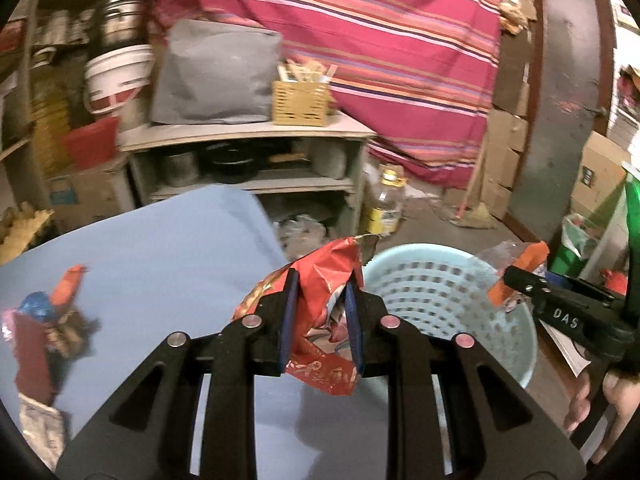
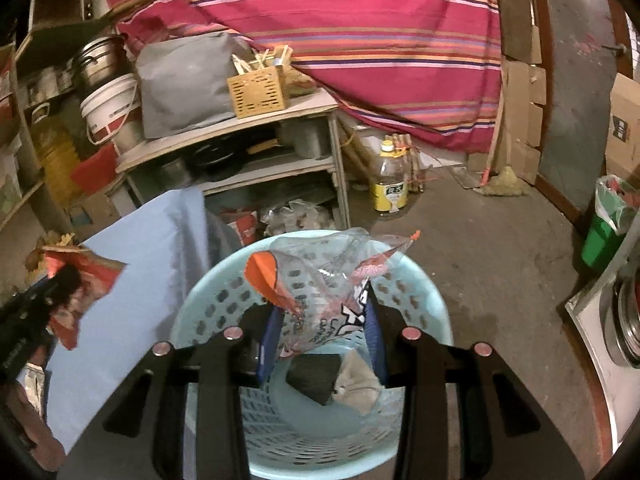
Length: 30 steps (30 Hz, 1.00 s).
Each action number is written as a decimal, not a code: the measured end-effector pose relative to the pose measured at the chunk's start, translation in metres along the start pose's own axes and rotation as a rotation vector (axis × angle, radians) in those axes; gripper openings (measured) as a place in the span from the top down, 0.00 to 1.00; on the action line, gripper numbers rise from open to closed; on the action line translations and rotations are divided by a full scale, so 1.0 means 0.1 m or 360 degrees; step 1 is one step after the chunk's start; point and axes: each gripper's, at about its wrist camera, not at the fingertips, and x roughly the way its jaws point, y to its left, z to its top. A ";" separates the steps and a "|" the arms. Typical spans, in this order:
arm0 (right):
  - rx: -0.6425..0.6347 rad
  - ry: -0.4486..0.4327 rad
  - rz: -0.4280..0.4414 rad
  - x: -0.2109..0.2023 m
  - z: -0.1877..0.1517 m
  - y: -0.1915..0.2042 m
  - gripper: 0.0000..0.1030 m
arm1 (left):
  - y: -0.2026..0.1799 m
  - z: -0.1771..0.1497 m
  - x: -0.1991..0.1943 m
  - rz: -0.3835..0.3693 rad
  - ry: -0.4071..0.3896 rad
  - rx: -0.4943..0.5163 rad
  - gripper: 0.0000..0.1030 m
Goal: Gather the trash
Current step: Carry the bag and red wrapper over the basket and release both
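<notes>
**Two wrappers in hand, basket just ahead, more litter left on the worktop**

The left gripper [image 1: 322,300] has its jaws clamped on a crumpled red snack wrapper [image 1: 324,280], which sticks up between the blue pads and hangs out below them. The right gripper [image 2: 320,320] has its jaws closed on a clear plastic bag with orange print [image 2: 316,276], the bag fanning out above the jaws. Both loads are off the worktop [image 1: 160,248], which is covered in a light blue sheet.

The pale blue perforated basket [image 2: 208,296] lies directly under and ahead of the right jaws, so that bag looks ready to drop. In the left wrist view the basket sits just to the right of and beyond the left jaws; the red wrapper seems near its rim, not yet over the middle. On the basket floor, below the right jaws, a dark piece [image 2: 316,384] and a greyish scrap [image 2: 358,388] already lie, so some collecting appears done.

What is left: releasing both items, and then the pile of wrappers [image 1: 44,328] on the worktop, well to the left of the left jaws. More may lie beyond what the views show.
</notes>
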 end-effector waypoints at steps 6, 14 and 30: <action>0.0026 0.0031 -0.0015 0.07 -0.03 -0.16 0.63 | -0.41 -0.01 0.26 -0.0086 0.0058 0.0059 0.79; 0.0125 0.0022 -0.0030 0.04 -0.03 -0.38 0.63 | -0.51 -0.01 0.52 -0.0095 0.0113 0.0053 0.55; 0.0046 0.0088 0.0000 0.20 -0.06 -0.12 0.38 | -0.08 -0.01 0.05 0.0060 -0.0017 0.0000 0.06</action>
